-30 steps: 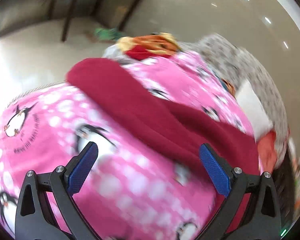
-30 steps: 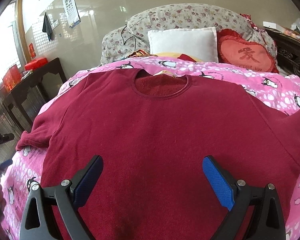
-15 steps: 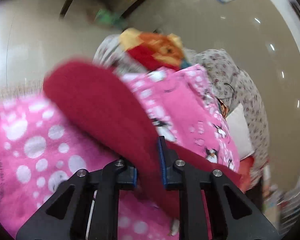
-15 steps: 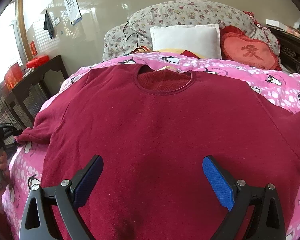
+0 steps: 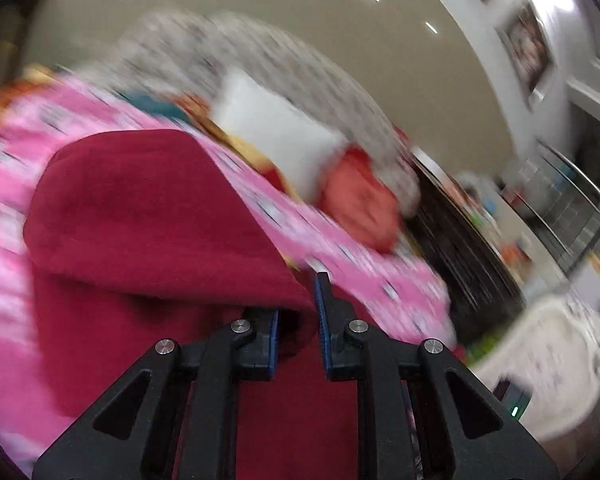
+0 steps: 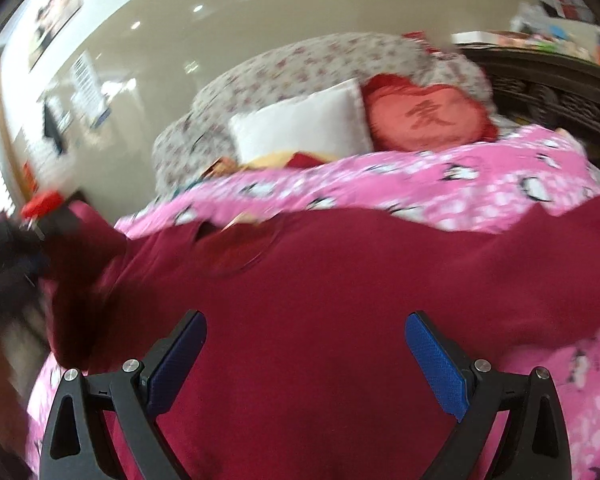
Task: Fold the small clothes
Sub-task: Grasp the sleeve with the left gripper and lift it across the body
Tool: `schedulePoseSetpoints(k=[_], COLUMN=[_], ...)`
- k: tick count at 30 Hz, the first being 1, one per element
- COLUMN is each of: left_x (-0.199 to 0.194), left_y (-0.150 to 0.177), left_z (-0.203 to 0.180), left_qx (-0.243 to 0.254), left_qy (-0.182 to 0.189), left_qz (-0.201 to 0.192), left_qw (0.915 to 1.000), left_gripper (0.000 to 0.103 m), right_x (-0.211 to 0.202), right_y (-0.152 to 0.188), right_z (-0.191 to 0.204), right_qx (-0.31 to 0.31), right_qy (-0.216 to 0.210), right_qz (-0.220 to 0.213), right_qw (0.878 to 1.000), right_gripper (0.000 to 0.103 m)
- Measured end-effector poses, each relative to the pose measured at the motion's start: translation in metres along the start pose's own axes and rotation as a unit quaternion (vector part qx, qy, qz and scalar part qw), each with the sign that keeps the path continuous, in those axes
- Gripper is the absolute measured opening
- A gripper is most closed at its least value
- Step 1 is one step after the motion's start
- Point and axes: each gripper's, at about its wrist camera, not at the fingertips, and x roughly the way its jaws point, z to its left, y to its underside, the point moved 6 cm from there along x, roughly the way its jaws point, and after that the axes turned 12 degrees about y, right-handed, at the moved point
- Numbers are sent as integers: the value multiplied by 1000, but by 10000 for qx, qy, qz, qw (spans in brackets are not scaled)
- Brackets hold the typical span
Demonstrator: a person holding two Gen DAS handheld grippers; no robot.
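Observation:
A dark red long-sleeved top [image 6: 340, 288] lies spread on a pink penguin-print blanket [image 6: 460, 176]. Its left sleeve [image 5: 148, 216] is lifted and arches over the body of the top, pinched between the blue pads of my left gripper [image 5: 298, 312], which is shut on it. The picture is blurred by motion. In the right wrist view that raised sleeve [image 6: 84, 280] shows as a dark blur at the left, with the left gripper's black frame beside it. My right gripper [image 6: 306, 356] hovers over the lower middle of the top, jaws wide and holding nothing.
At the head of the bed stand a white pillow [image 6: 304, 124], a red heart-shaped cushion [image 6: 424, 116] and a flowered bolster [image 6: 300, 60]. A dark carved headboard [image 6: 548, 84] runs along the right. A white piece of furniture [image 5: 548, 352] stands beside the bed.
My left gripper closed on the left sleeve, then lifted it and swung it across toward the middle of the top. The right gripper drifted and tilted a little, still open.

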Motion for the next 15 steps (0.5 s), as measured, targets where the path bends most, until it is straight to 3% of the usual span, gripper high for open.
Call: schedulePoseSetpoints(k=[2,4,6,8,10,12,15], left_x=[29,38,24,1,-24,-54,-76], left_y=[26,38,41,39,35,30,32], left_z=[-2,3,3,-1,-3,6,38], left_qx=[-28,69,242,392,549,612,433], left_qy=[286,65,-56,-130,-267,-800,-1442], left_qz=[483,693,694,542,279,-158,-429], left_qw=[9984,9976,9973,9977,9977,9948,9877], left_gripper=[25,52,56,65,80,83,85], right_x=[1,2,2,2,0,-1,-5], right_y=[-6,-10,-13,-16,-16,-12,-3], right_z=[-18,-38,-49,-47,-39,-23,9], right_qx=[314,659,916,914,712,377,-109], right_qy=[89,178,100,60,59,-94,-377], right_qz=[-9,-28,-33,-19,-84,-67,39], right_qw=[9995,9977,9957,9958,9974,9992,9992], right_gripper=[99,99,99,99,99,99,99])
